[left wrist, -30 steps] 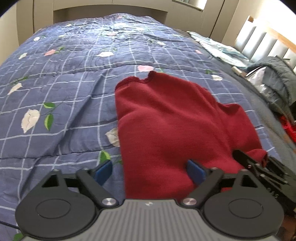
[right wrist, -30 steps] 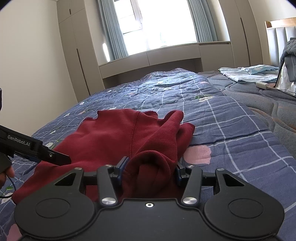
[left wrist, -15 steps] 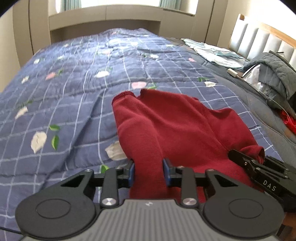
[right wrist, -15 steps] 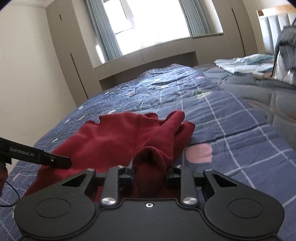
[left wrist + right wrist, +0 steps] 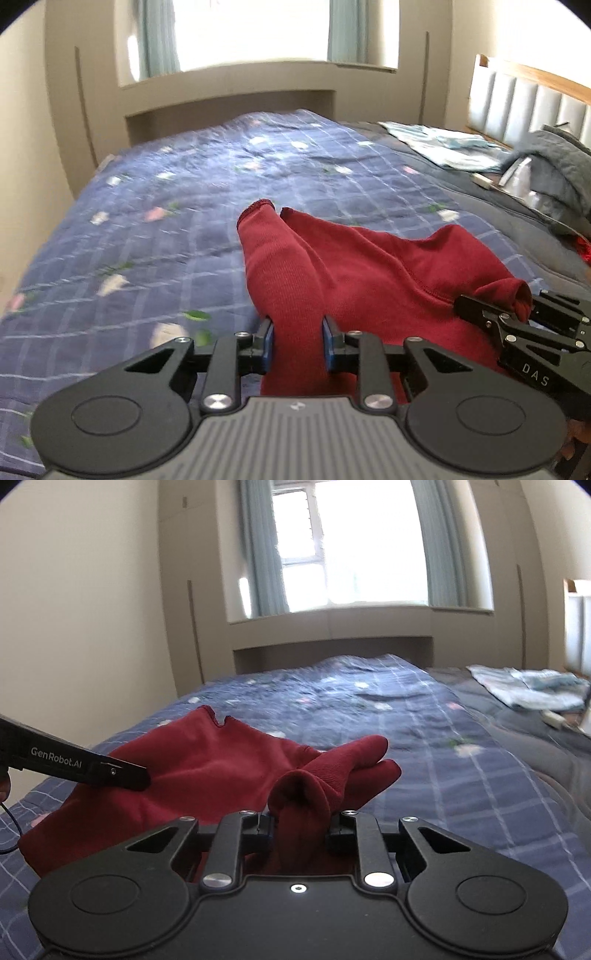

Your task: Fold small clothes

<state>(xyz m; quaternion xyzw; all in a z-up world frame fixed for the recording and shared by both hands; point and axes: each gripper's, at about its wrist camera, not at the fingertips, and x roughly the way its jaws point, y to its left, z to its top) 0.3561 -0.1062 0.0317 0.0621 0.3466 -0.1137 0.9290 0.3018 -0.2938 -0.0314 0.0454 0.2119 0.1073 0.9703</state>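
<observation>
A dark red knit garment [image 5: 369, 266] lies on the bed, its near edge lifted off the quilt. My left gripper [image 5: 297, 328] pinches the near left corner, and its jaws are still closing with bunched cloth between the blue pads. At the right edge of the left wrist view, the right gripper [image 5: 491, 314] holds the other near corner. In the right wrist view the right gripper [image 5: 301, 819] has a rolled fold of the garment [image 5: 207, 771] between its closing jaws. The left gripper [image 5: 122, 775] reaches in from the left there.
The blue checked floral quilt [image 5: 184, 221] covers the bed. A folded light blue cloth [image 5: 443, 147] and a grey jacket [image 5: 554, 173] lie by the padded headboard [image 5: 524, 99] on the right. A window ledge and cabinets [image 5: 332, 627] stand beyond the bed's far end.
Both grippers went from open around the garment's near edge to pinched on it, then rose. The near edge lifted off the quilt and both views tilted up toward the window.
</observation>
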